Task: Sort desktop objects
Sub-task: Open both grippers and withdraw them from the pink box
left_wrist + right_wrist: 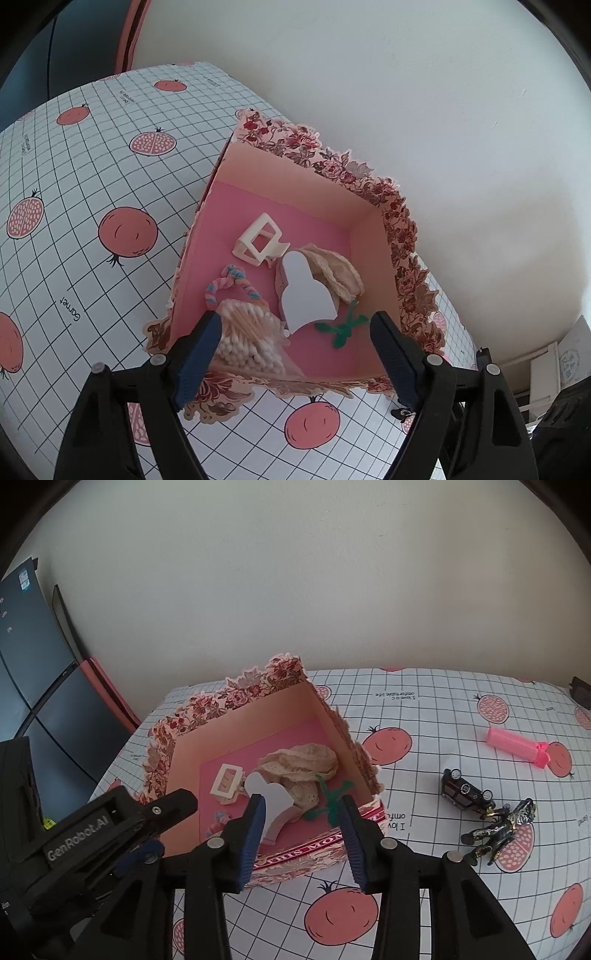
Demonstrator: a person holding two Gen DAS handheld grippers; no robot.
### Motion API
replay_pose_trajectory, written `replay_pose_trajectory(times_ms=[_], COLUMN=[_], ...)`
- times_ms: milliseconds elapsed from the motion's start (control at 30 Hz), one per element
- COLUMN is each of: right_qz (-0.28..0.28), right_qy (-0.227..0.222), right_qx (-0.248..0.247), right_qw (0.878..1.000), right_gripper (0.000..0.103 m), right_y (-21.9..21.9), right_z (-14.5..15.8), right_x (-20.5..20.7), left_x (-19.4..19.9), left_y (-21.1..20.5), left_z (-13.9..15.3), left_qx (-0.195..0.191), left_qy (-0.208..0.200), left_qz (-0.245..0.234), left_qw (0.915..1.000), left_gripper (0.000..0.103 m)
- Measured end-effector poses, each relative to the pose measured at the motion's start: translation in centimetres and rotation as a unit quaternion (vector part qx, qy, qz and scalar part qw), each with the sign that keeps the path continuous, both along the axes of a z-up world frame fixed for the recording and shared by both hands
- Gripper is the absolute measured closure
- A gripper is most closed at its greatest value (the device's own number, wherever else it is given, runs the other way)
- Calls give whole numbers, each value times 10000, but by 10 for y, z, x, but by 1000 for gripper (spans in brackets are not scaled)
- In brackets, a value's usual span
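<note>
While left tool (295, 339) gapes wide, swab bag (251, 339) half hidden, right tool (301, 812) narrowly parted, empty, box (280, 698) near wall cut off

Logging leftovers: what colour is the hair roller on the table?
Bright pink hair roller; seen best in the right wrist view.

Your left wrist camera sits close above the near edge of the floral box (369, 192), tilted steeply down and forward — the wall fills its 12 to 3 o'clock. Your right wrist camera looks from a little farther back, also angled down, with the tabletop (424, 709) spreading toward 3 o'clock. Both views share the box interior; the left claw (162, 808) shows at 8 o'clock in the right view.
</note>
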State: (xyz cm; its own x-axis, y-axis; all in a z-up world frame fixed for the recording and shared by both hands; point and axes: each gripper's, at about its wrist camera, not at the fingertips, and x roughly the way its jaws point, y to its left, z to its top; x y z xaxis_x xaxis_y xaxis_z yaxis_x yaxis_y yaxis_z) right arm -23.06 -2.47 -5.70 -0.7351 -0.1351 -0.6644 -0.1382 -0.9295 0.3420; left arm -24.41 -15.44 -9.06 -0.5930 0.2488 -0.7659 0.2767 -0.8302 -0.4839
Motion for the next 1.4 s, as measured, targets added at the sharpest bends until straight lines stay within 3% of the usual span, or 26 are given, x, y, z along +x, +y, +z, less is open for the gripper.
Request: replay_pose_trajectory(times_ms=[133,267,967,1033,1100,1400], right_qz=[-49,-115,-407,-418,-486,-581], right_qy=[-8,35,-67,-61,-46,-21], right_qx=[-67,-50,-127,-127,-106,-191], right_qw=[10000,9999,9991,9990,9988,9981], right_gripper=[58,43,18,13,1,0], right_y=[5,9,47,50,53,69], right_z=[1,5,8,8,9,13], right_x=[1,4,17,18,19,27], left_x=[0,0,2,2,2,3], left_y=[4,6,31,34,37,46], left_z=[3,5,16,17,17,19], left_qx=[-40,-60,-105,-126,-141,-402], left_qy=[11,8,40,32,-1,-184], left_qz=[-34,-17,-90,-97,-103,-21], left_qw=[10000,10000,9999,9999,9998,9990], left_gripper=[20,19,12,12,12,12])
